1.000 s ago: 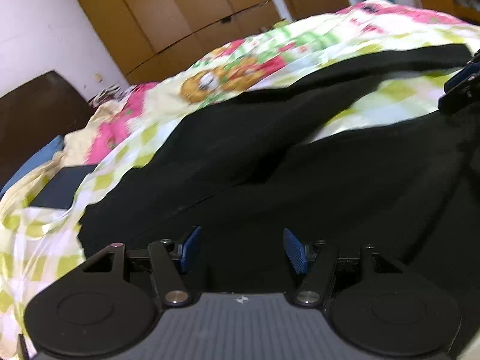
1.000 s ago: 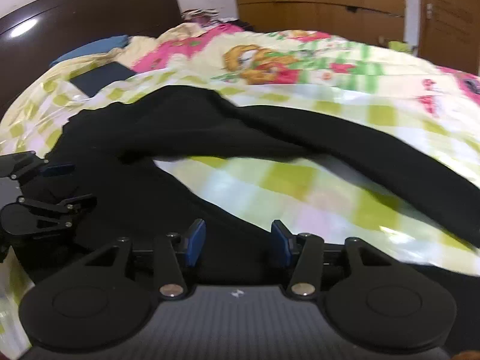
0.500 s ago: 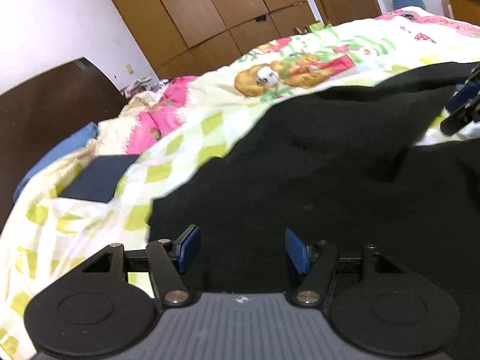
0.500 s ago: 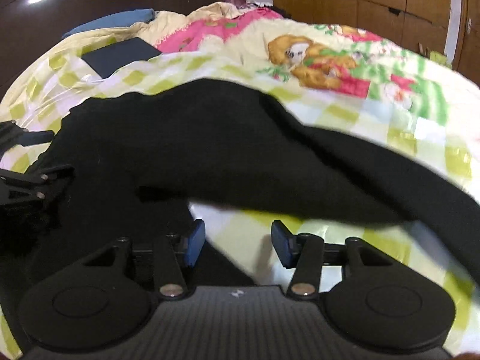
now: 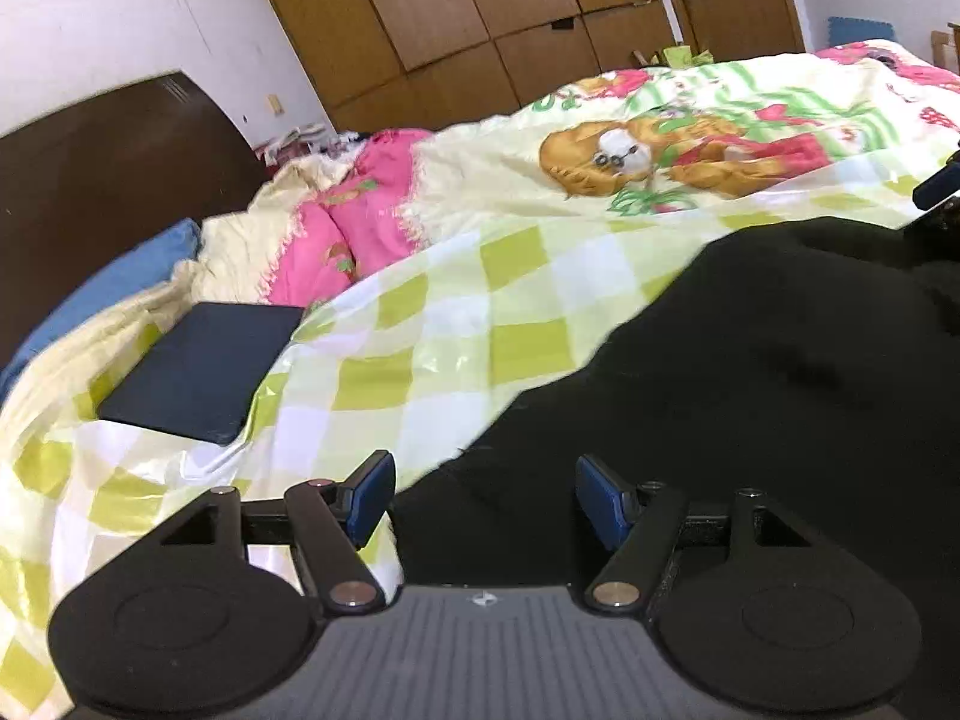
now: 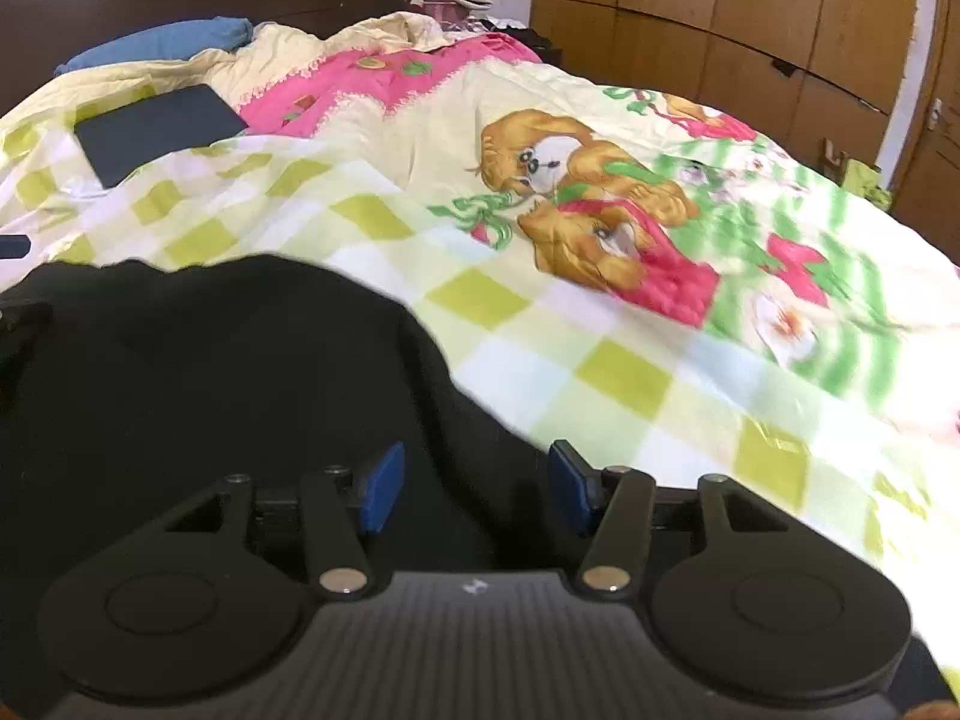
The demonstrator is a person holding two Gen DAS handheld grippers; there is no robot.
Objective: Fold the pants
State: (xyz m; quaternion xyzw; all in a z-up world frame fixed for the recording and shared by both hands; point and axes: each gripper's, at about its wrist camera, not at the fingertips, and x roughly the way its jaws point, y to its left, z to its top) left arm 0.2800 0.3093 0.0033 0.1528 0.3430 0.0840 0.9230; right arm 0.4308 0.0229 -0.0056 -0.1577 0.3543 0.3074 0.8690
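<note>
The black pants (image 5: 750, 396) lie bunched on the checked bedspread (image 5: 456, 324) and also fill the lower left of the right wrist view (image 6: 228, 372). My left gripper (image 5: 485, 501) is open, its blue pads spread over the near edge of the black fabric. My right gripper (image 6: 471, 486) is open too, its pads over the right edge of the fabric. The right gripper's fingers (image 5: 936, 186) show at the far right of the left wrist view. Neither gripper holds cloth between its pads.
A dark flat book-like item (image 5: 204, 372) lies on the bedspread at left, also seen in the right wrist view (image 6: 156, 132). A blue pillow (image 5: 102, 294), a dark headboard (image 5: 108, 156) and wooden wardrobes (image 5: 480, 18) stand behind.
Both grippers have swung toward the head of the bed. The far pant leg that lay spread across the bedspread now lies gathered over the near one, so more bedspread shows.
</note>
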